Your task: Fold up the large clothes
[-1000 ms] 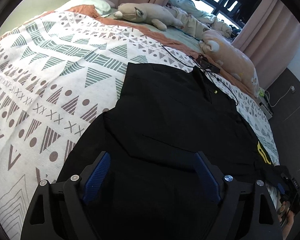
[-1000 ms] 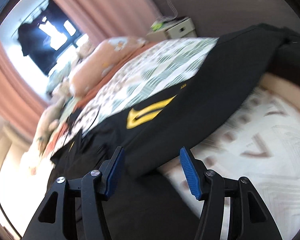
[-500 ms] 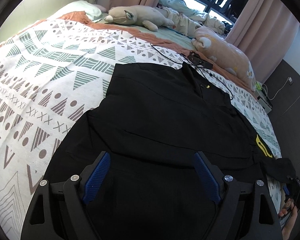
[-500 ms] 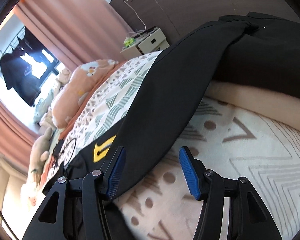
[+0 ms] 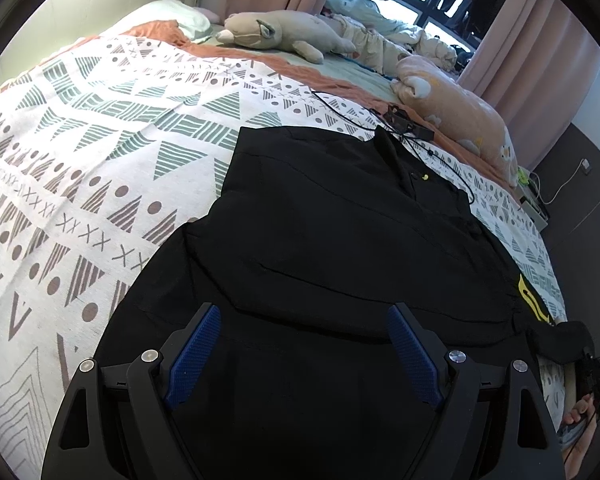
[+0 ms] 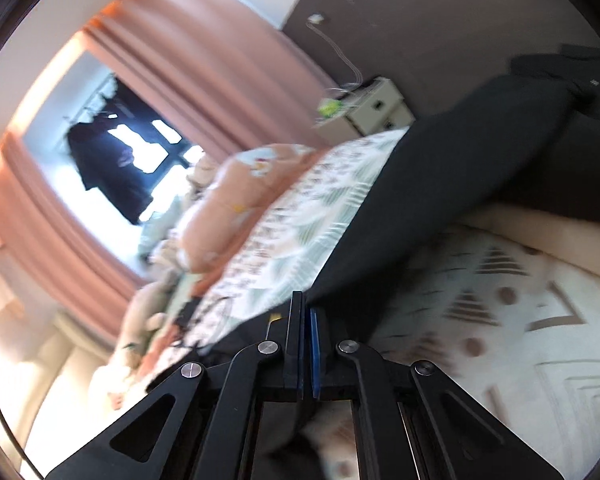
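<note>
A large black garment (image 5: 340,240) with a yellow logo (image 5: 532,300) lies spread on the patterned bedspread (image 5: 80,160), its near part folded over. My left gripper (image 5: 304,356) is open and empty, hovering over the garment's near part. My right gripper (image 6: 306,320) is shut on the edge of the black garment (image 6: 440,184), whose sleeve stretches away up and to the right. The right gripper also shows at the lower right of the left wrist view (image 5: 592,368), holding dark cloth.
Plush toys (image 5: 284,36) and a peach pillow (image 5: 460,120) lie along the bed's far side. A black cable with a small device (image 5: 404,128) lies by the garment's collar. A nightstand (image 6: 372,108) stands by the dark wall. Pink curtains (image 6: 204,64) frame the window.
My right gripper has closed from open onto the edge of the black garment. My left gripper stays open and has shifted only slightly over the garment.
</note>
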Demonstrator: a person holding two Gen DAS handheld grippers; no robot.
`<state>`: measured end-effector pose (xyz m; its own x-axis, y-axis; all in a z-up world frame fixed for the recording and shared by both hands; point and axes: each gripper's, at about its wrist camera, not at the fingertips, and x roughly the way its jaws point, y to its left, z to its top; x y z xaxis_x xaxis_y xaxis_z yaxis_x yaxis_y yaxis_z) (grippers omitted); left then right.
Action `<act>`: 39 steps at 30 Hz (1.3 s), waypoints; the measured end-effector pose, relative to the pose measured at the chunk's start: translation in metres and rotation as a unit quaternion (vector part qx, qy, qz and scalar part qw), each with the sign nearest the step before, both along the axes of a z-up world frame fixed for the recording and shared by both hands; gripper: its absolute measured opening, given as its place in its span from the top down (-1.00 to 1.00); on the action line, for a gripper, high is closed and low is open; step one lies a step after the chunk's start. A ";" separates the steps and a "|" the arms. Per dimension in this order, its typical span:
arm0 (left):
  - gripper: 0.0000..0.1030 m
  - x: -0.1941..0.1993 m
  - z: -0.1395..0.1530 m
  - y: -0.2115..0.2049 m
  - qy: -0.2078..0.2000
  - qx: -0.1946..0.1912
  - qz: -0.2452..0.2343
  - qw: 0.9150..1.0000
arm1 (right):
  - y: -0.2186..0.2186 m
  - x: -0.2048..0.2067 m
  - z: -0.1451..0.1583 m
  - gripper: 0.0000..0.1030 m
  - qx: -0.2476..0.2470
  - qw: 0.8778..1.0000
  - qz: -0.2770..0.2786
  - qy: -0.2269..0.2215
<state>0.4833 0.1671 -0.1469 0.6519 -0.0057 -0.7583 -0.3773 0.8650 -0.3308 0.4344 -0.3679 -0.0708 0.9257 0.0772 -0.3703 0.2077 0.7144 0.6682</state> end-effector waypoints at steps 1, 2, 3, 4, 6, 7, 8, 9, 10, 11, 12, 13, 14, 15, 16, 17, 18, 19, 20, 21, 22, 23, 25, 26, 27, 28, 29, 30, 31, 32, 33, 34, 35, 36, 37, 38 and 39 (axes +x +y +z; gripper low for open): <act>-0.67 0.000 0.001 0.000 -0.001 -0.001 -0.001 1.000 | 0.009 0.001 0.006 0.92 0.002 1.000 0.012 -0.011; -0.67 -0.001 0.001 0.000 -0.002 -0.002 -0.002 1.000 | 0.016 0.002 0.010 0.92 0.003 1.000 0.021 -0.018; -0.67 -0.002 0.002 -0.001 -0.004 -0.003 -0.002 1.000 | 0.027 0.005 0.016 0.92 0.003 0.999 0.034 -0.025; -0.67 -0.002 0.004 -0.001 -0.005 -0.004 -0.003 1.000 | 0.036 0.007 0.020 0.92 0.002 0.999 0.044 -0.029; -0.66 -0.004 0.005 0.001 -0.009 -0.009 -0.002 1.000 | 0.059 0.013 0.027 0.92 0.002 0.997 0.068 -0.035; -0.67 -0.005 0.006 0.001 -0.011 -0.013 -0.002 1.000 | 0.072 0.017 0.030 0.92 0.000 0.996 0.082 -0.037; -0.67 -0.006 0.006 0.002 -0.012 -0.016 -0.001 1.000 | 0.082 0.020 0.032 0.92 -0.003 0.995 0.092 -0.037; -0.67 -0.007 0.007 0.003 -0.013 -0.019 0.000 1.000 | 0.094 0.024 0.033 0.92 -0.007 0.994 0.103 -0.037; -0.67 -0.008 0.007 0.004 -0.014 -0.022 0.000 1.000 | 0.109 0.029 0.035 0.92 -0.013 0.993 0.115 -0.034; -0.67 -0.008 0.007 0.005 -0.015 -0.025 0.001 1.000 | 0.118 0.035 0.035 0.92 -0.017 0.992 0.123 -0.030; -0.67 -0.008 0.007 0.006 -0.015 -0.028 0.001 0.999 | 0.129 0.040 0.034 0.92 -0.021 0.990 0.133 -0.026; -0.67 -0.009 0.007 0.007 -0.016 -0.031 0.002 0.999 | 0.141 0.045 0.033 0.92 -0.026 0.989 0.142 -0.020; -0.66 -0.010 0.007 0.009 -0.017 -0.033 0.003 0.999 | 0.155 0.051 0.031 0.92 -0.032 0.988 0.152 -0.010; -0.66 -0.011 0.007 0.010 -0.017 -0.036 0.003 0.999 | 0.165 0.055 0.029 0.92 -0.036 0.987 0.159 -0.003; -0.67 -0.011 0.007 0.012 -0.017 -0.039 0.003 0.999 | 0.176 0.060 0.026 0.92 -0.041 0.985 0.169 0.005; -0.67 -0.012 0.007 0.014 -0.017 -0.041 0.004 0.999 | 0.187 0.064 0.022 0.92 -0.047 0.983 0.179 0.012; -0.67 -0.013 0.007 0.015 -0.018 -0.044 0.005 0.999 | 0.194 0.068 0.019 0.92 -0.052 0.981 0.186 0.018; -0.66 -0.014 0.007 0.018 -0.018 -0.046 0.006 0.999 | 0.204 0.072 0.016 0.92 -0.061 0.978 0.196 0.025; -0.67 -0.015 0.007 0.020 -0.018 -0.048 0.008 0.999 | 0.210 0.074 0.014 0.92 -0.069 0.976 0.203 0.031; -0.67 -0.016 0.006 0.022 -0.019 -0.051 0.010 0.998 | 0.220 0.078 0.011 0.92 -0.082 0.973 0.211 0.040; -0.67 -0.017 0.006 0.024 -0.020 -0.053 0.011 0.998 | 0.231 0.082 0.007 0.92 -0.094 0.970 0.221 0.051; -0.66 -0.018 0.006 0.026 -0.020 -0.056 0.012 0.998 | 0.241 0.087 0.002 0.92 -0.103 0.965 0.232 0.062; -0.67 -0.018 0.007 0.028 -0.021 -0.059 0.013 0.998 | 0.258 0.098 -0.005 0.92 -0.119 0.956 0.255 0.083; -0.66 -0.019 0.007 0.030 -0.021 -0.060 0.014 0.998 | 0.268 0.105 -0.008 0.92 -0.134 0.949 0.271 0.096; -0.67 -0.019 0.008 0.032 -0.022 -0.063 0.015 0.998 | 0.278 0.114 -0.010 0.92 -0.150 0.939 0.287 0.113; -0.66 -0.020 0.008 0.034 -0.023 -0.066 0.017 0.997 | 0.288 0.122 -0.013 0.92 -0.169 0.928 0.305 0.134; -0.66 -0.021 0.008 0.035 -0.024 -0.070 0.019 0.997 | 0.300 0.126 -0.016 0.92 -0.193 0.914 0.322 0.156; -0.67 -0.021 0.009 0.036 -0.025 -0.073 0.019 0.997 | 0.309 0.134 -0.018 0.92 -0.216 0.900 0.336 0.175; -0.66 -0.022 0.009 0.038 -0.026 -0.075 0.019 0.997 | 0.319 0.143 -0.021 0.92 -0.247 0.881 0.353 0.195; -0.66 -0.022 0.010 0.039 -0.028 -0.077 0.020 0.996 | 0.325 0.146 -0.024 0.92 -0.270 0.867 0.365 0.207; -0.66 -0.023 0.011 0.040 -0.029 -0.077 0.021 0.996 | 0.335 0.151 -0.026 0.92 -0.293 0.850 0.380 0.218; -0.66 -0.023 0.012 0.042 -0.031 -0.077 0.023 0.996 | 0.341 0.157 -0.028 0.92 -0.311 0.836 0.392 0.227; -0.66 -0.024 0.012 0.043 -0.032 -0.077 0.025 0.996 | 0.347 0.163 -0.030 0.92 -0.325 0.824 0.401 0.234; -0.66 -0.025 0.013 0.045 -0.032 -0.078 0.026 0.996 | 0.348 0.164 -0.034 0.92 -0.338 0.809 0.414 0.244; -0.66 -0.025 0.012 0.046 -0.032 -0.080 0.028 0.996 | 0.352 0.164 -0.037 0.92 -0.347 0.799 0.424 0.249; -0.66 -0.025 0.012 0.048 -0.031 -0.083 0.030 0.996 | 0.356 0.166 -0.040 0.92 -0.354 0.788 0.436 0.253; -0.66 -0.025 0.012 0.050 -0.032 -0.086 0.033 0.995 | 0.361 0.168 -0.042 0.92 -0.359 0.776 0.450 0.258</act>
<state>0.4580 0.2174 -0.1352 0.7016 -0.0866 -0.7073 -0.4058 0.7674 -0.4965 0.6024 -0.0074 -0.1131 0.3308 0.2084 -0.9204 -0.4841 0.8747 0.0241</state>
